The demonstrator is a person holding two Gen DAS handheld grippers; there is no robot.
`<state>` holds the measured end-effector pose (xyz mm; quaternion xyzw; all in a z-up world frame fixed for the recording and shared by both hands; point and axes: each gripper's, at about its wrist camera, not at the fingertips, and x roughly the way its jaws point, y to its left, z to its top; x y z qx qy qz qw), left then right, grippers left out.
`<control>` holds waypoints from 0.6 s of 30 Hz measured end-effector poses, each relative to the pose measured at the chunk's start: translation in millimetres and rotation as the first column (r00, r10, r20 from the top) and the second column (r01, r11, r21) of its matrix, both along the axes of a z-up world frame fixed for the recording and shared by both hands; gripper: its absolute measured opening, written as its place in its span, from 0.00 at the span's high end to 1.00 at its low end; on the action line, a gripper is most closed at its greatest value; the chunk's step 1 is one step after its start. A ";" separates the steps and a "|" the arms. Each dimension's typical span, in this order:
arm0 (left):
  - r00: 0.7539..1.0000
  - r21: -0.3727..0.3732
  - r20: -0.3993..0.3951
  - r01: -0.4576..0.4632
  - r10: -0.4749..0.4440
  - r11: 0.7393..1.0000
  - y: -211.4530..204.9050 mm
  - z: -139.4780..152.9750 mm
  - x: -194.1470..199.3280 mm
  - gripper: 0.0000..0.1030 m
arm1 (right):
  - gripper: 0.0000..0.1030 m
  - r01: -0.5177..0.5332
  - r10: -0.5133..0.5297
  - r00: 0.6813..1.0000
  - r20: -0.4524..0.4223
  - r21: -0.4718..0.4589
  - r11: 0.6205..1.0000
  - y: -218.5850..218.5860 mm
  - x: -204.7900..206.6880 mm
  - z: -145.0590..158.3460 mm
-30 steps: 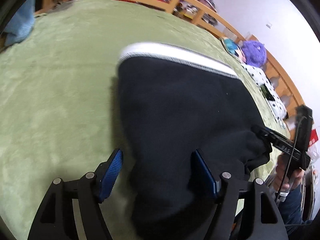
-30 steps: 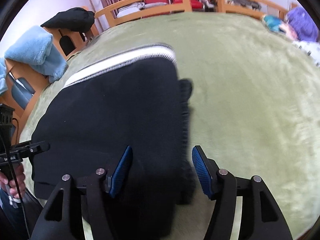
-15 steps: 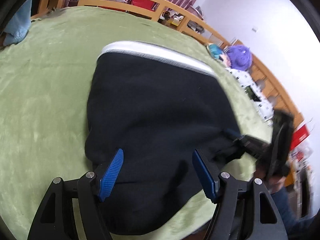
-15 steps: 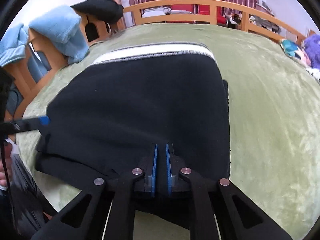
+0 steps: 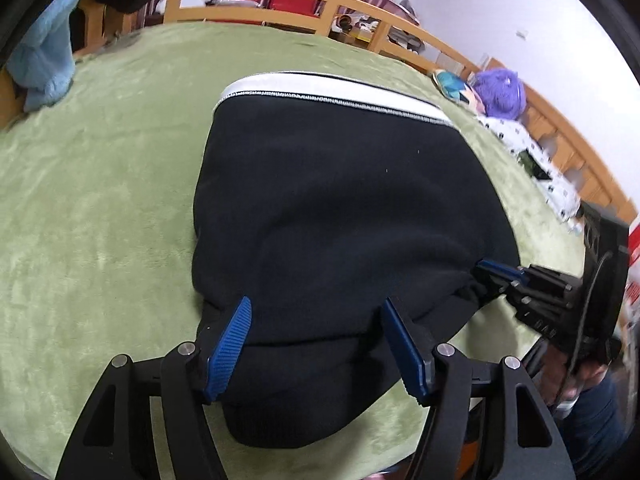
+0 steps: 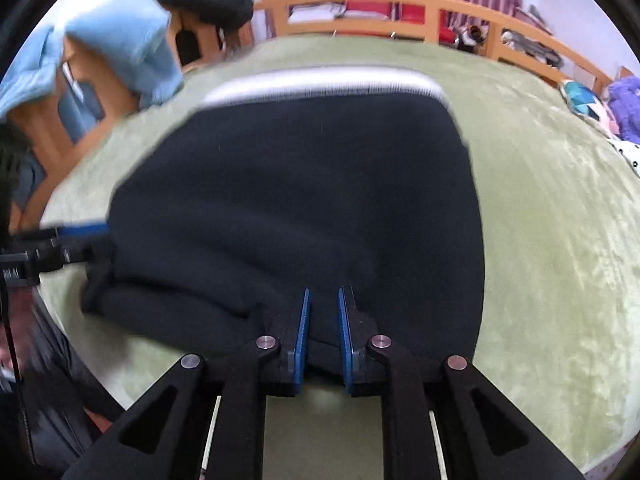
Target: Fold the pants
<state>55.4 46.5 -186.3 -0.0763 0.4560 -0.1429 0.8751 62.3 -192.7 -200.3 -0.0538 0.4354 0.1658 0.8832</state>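
The black pants with a white waistband lie folded on the green blanket; the waistband is at the far end. My left gripper is open, its blue pads either side of the near folded edge, resting over the cloth. My right gripper is shut on the near edge of the pants, a fold of cloth pinched between the pads. It also shows in the left wrist view at the pants' right corner. The left gripper shows in the right wrist view at the left corner.
A wooden rail runs around the bed. A light blue towel hangs over furniture at the left. A purple plush toy and spotted cloth lie along the right edge. The person's legs are at the near right.
My right gripper closed on the near edge of the pants about half a second ago and its pads have since parted slightly around the fold. The left gripper stayed open and shifted over the near left edge.
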 end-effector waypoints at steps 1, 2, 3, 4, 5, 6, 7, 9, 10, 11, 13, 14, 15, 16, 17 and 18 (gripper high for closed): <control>1.000 0.016 0.001 0.004 -0.004 1.000 -1.2 0.8 -2.3 0.37 | 0.92 -0.005 0.005 1.000 -0.004 0.024 1.000 -6.9 -2.2 -2.8; 1.000 0.033 0.001 0.008 -0.008 0.999 -2.1 1.0 -3.8 0.37 | 0.96 -0.002 0.003 1.000 -0.017 0.053 0.999 -15.7 -1.8 -4.7; 1.000 0.039 0.004 0.012 -0.012 0.999 -3.0 2.7 -5.9 0.37 | 1.00 0.007 -0.004 0.999 -0.039 0.072 0.997 -22.4 -0.1 -5.8; 1.000 0.047 0.004 0.015 -0.015 0.999 -3.4 5.3 -8.2 0.37 | 1.00 0.017 -0.012 0.998 -0.058 0.091 0.996 -27.2 2.1 -5.9; 1.000 0.057 -0.001 0.019 -0.019 0.998 -4.0 8.0 -8.8 0.37 | 1.00 0.027 -0.018 0.997 -0.076 0.116 0.993 -31.7 3.0 -5.2; 1.000 0.066 -0.001 0.023 -0.023 0.998 -3.1 13.5 -10.3 0.37 | 1.00 0.034 -0.023 0.996 -0.083 0.124 0.992 -34.0 3.0 -2.7; 1.000 0.067 0.009 0.022 -0.023 0.998 0.3 17.9 -12.5 0.36 | 1.00 0.039 -0.030 0.996 -0.079 0.121 0.992 -33.6 1.9 2.0; 0.999 0.047 0.049 0.016 -0.019 0.999 6.4 30.4 -13.6 0.36 | 0.97 0.037 -0.035 0.999 -0.022 0.090 0.995 -31.7 -5.7 16.7; 0.998 0.024 0.063 0.009 -0.011 1.000 9.8 34.2 -12.6 0.34 | 0.92 0.037 -0.038 0.999 0.014 0.078 0.996 -32.4 -9.0 24.5; 0.998 0.010 0.061 0.000 -0.001 1.000 12.1 34.2 -10.1 0.33 | 0.88 0.046 -0.050 0.998 0.048 0.077 0.996 -34.7 -10.8 30.6; 1.000 0.002 0.030 -0.007 0.007 1.000 14.2 26.0 -3.0 0.33 | 0.79 0.072 -0.076 0.996 0.054 0.080 0.994 -40.4 -7.5 29.6; 1.000 0.012 0.004 -0.007 0.007 1.000 13.7 16.8 0.6 0.33 | 0.79 0.078 -0.080 0.996 0.028 0.074 0.994 -42.7 -2.5 22.9; 1.000 0.036 -0.016 -0.002 0.003 0.999 12.6 6.3 2.2 0.33 | 0.79 0.079 -0.080 0.997 0.016 0.059 0.995 -43.3 -1.1 16.6; 1.000 0.082 -0.030 0.003 -0.001 0.997 8.6 -2.1 2.3 0.32 | 0.79 0.074 -0.074 0.997 0.017 0.031 0.997 -41.7 -0.8 11.1; 0.999 0.140 -0.043 0.011 -0.005 0.990 3.9 -8.3 2.1 0.30 | 0.79 0.062 -0.062 0.998 0.021 -0.001 0.998 -38.2 -1.8 6.9; 0.998 0.189 -0.055 0.024 -0.014 0.982 0.1 -12.7 2.0 0.26 | 0.80 0.051 -0.051 0.998 0.021 -0.017 0.999 -36.9 -3.4 5.1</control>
